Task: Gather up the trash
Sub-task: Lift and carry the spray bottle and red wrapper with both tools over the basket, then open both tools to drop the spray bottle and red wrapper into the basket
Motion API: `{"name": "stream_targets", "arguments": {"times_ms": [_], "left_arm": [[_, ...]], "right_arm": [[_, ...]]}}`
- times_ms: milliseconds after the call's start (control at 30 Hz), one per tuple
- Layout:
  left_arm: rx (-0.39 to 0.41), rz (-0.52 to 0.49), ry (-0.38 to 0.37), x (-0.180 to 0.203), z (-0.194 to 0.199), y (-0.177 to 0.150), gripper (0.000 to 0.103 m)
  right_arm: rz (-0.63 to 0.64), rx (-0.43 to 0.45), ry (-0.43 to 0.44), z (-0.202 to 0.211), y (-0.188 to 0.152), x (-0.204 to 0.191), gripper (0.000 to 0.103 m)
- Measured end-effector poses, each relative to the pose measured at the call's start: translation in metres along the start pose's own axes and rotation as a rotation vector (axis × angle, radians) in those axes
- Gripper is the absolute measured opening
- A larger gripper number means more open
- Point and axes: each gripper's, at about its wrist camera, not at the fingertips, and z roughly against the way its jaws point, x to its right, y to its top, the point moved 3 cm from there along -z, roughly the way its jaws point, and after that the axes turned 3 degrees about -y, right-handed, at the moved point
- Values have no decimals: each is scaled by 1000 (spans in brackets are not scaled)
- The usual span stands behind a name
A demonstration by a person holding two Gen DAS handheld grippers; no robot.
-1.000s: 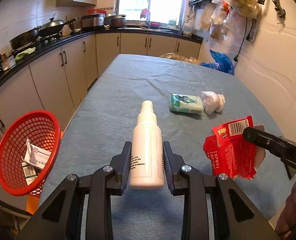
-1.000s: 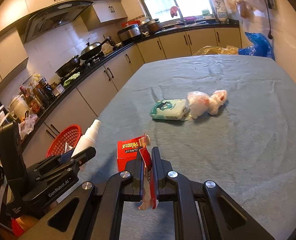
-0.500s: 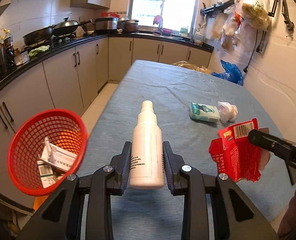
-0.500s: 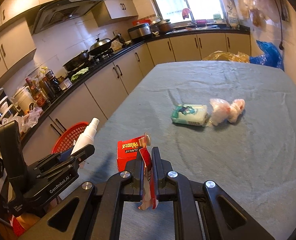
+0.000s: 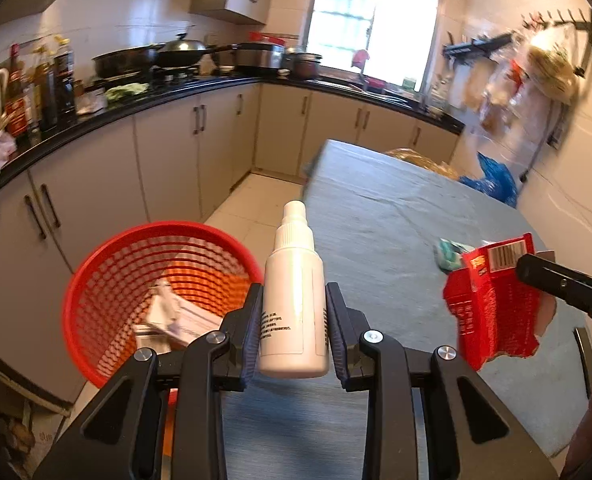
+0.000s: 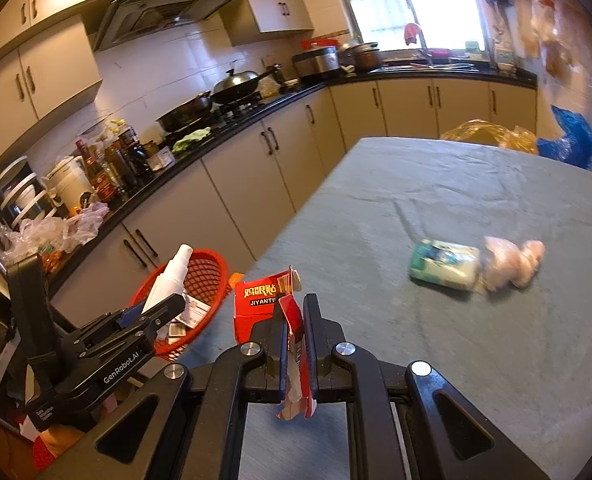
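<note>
My left hand-held gripper (image 5: 294, 330) gripped the white plastic spray bottle (image 5: 294, 300) at frame centre, beside the red mesh basket (image 5: 112, 280) at lower left. My right hand-held gripper (image 6: 295, 344) pinched the torn red carton (image 6: 264, 308). Next, I judged, each must go over the basket and be released.

Left tool (image 5: 294, 322) clamped on white spray bottle (image 5: 294, 300), nozzle forward. Red basket (image 5: 156, 300) low left, papers inside. Right tool (image 5: 568, 284) at right edge gripping torn red carton (image 5: 496, 304) above grey surface (image 5: 396, 220).
</note>
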Motion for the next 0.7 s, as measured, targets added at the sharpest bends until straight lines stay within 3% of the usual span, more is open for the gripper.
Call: {"name": "stream_targets", "arguments": {"times_ms": [300,700], "left_arm": [[18,91,83,-60,7,5,29],[12,156,120,-112,8,0,29]], "right_arm": [[30,-32,67,-36,21,-41,8],[97,-65,126,-92,38,-116,8]]}}
